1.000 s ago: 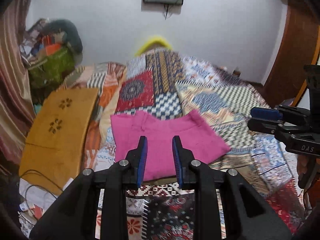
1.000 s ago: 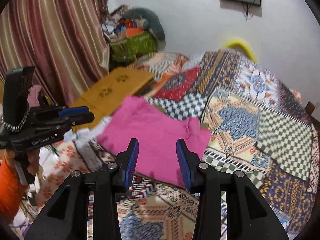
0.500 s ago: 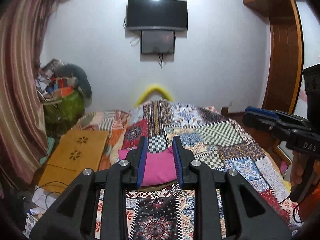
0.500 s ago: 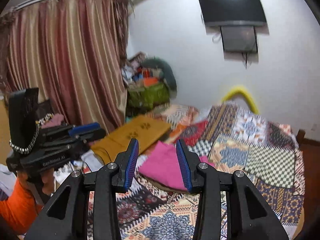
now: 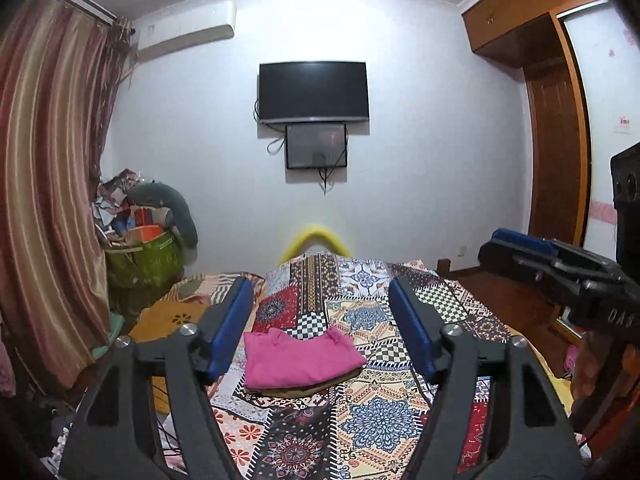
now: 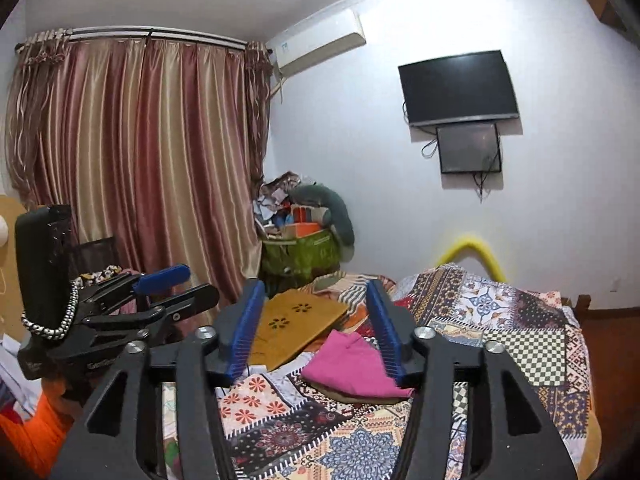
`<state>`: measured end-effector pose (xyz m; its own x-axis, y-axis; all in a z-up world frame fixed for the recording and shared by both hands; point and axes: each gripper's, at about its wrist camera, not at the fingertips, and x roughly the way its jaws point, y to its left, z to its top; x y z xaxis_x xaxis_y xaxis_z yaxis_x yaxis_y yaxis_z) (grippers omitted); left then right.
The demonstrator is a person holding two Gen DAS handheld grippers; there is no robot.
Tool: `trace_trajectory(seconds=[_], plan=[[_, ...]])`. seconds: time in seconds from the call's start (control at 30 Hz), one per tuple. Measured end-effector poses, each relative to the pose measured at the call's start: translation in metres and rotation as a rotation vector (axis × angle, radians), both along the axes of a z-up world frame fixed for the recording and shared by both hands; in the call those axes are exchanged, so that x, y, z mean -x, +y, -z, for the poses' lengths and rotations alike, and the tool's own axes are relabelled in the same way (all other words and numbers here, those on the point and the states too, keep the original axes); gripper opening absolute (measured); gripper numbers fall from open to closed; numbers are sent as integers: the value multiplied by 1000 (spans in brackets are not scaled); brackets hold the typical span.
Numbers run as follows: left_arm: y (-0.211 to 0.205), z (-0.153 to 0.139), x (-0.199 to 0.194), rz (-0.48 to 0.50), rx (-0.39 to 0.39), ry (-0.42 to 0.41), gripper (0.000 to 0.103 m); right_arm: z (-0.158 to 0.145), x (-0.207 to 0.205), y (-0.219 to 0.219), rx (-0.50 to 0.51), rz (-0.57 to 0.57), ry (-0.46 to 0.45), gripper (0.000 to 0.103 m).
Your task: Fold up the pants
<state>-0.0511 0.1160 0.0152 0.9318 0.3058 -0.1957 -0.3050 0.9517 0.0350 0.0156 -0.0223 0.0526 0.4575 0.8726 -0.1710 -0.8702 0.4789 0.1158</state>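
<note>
The pink pants (image 5: 298,357) lie folded into a small rectangle on the patchwork bedspread (image 5: 372,416), on top of a flat brownish piece. They also show in the right wrist view (image 6: 352,368). My left gripper (image 5: 322,328) is open and empty, held well above and back from the pants. My right gripper (image 6: 316,332) is open and empty too, also raised clear of them. The right gripper (image 5: 560,276) appears at the right edge of the left wrist view, and the left gripper (image 6: 120,312) at the left of the right wrist view.
A wooden lap board (image 6: 296,328) lies left of the pants. A green bag of clutter (image 5: 140,256) stands in the corner by striped curtains (image 6: 140,168). A TV (image 5: 312,92) hangs on the far wall. A wooden wardrobe (image 5: 556,160) is at the right.
Both grippers have pulled up and back from the pants, so the whole room shows. Both jaws have opened wide. The pants stay folded on the bed.
</note>
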Motion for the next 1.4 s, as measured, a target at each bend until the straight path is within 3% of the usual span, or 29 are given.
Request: trace_trajectory(seconds=[0.1, 0.2, 0.37, 0.47, 1.4], plan=[[-3, 0, 8, -1, 5, -21, 85, 1, 5, -2, 9, 13, 2, 57], [-2, 0, 15, 0, 20, -34, 90, 3, 3, -5, -3, 38, 11, 80], [-1, 1, 20, -27, 27, -45, 98, 3, 6, -10, -13, 81, 5, 87], [0, 2, 19, -28, 32, -45, 98, 5, 10, -12, -13, 111, -7, 102], [0, 10, 6, -6, 43, -22, 100, 3, 15, -19, 7, 144, -11, 103]])
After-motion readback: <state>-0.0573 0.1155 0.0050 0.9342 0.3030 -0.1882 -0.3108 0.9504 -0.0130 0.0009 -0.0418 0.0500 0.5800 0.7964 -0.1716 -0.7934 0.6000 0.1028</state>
